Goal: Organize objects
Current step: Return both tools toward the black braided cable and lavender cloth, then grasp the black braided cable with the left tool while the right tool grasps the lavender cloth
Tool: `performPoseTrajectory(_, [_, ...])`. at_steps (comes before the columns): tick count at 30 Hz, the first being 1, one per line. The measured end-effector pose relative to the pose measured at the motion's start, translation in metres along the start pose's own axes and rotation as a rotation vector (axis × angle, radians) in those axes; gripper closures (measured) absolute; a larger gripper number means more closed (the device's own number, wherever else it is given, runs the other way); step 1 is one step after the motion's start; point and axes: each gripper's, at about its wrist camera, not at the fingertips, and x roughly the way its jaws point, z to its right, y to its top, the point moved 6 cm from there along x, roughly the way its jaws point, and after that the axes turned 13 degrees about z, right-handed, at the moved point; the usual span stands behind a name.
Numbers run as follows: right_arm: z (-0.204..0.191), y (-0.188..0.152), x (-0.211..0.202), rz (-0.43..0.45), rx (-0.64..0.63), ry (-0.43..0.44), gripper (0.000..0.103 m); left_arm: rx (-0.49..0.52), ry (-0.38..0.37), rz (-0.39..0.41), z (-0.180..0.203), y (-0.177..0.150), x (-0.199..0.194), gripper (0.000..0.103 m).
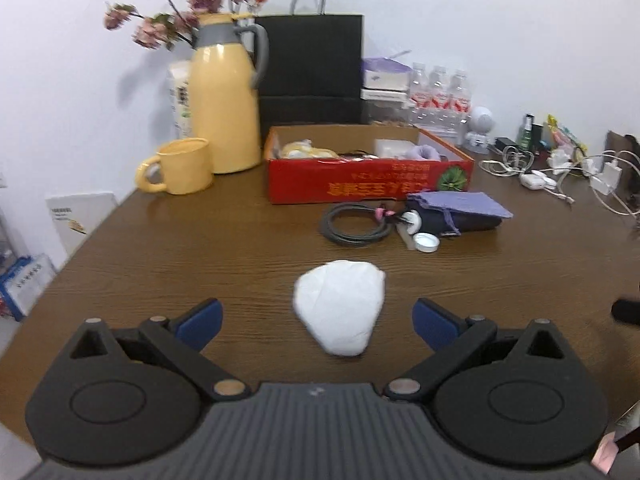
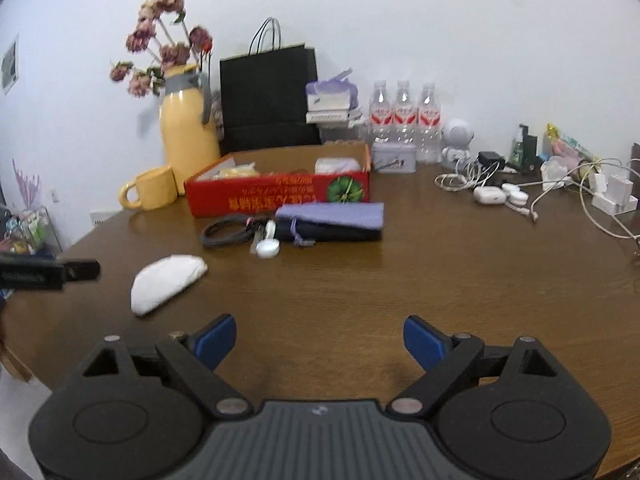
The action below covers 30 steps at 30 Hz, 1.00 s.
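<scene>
Wad [image 1: 340, 306] of white tissue lies on the desk [image 1: 200, 248] just ahead of the wide, empty left gripper [image 1: 318, 322], long axis running away from it, while the equally wide right gripper [image 2: 319, 340] hangs farther off.

Brown wood-grain desk [image 1: 200, 248]; white packet [image 1: 340, 306]; red box [image 1: 368, 180] (green emblem, orange print); yellow jug [image 1: 224, 108] and mug [image 1: 186, 166]; purple pouch [image 1: 464, 204]; black bag [image 1: 310, 60].

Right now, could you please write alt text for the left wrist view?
The open left gripper hovers over a wooden table, jaws flanking a white packet without touching it. Behind lie a coiled black cable, a red box and a yellow mug.
</scene>
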Motion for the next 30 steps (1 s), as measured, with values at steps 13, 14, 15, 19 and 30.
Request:
performPoseTrajectory(13, [0.032,0.038,0.165,0.014,0.014,-0.046,0.021,0.087,-0.159,-0.125,0.029,0.029,0.192,0.000])
performPoseTrajectory(14, [0.036,0.040,0.184,0.001,0.010,-0.062,0.024,0.098,-0.154,-0.130,0.031,0.028,0.205,0.000])
performPoseTrajectory(15, [0.040,0.040,0.199,-0.008,0.006,-0.072,0.028,0.114,-0.159,-0.127,0.034,0.028,0.214,0.000])
performPoseTrajectory(19, [0.058,0.041,0.253,-0.034,0.030,-0.121,0.031,0.141,-0.174,-0.158,0.037,0.020,0.238,0.000])
performPoseTrajectory(30, [0.049,0.035,0.266,-0.009,0.013,-0.092,0.097,0.057,-0.151,-0.164,0.017,0.025,0.223,0.012])
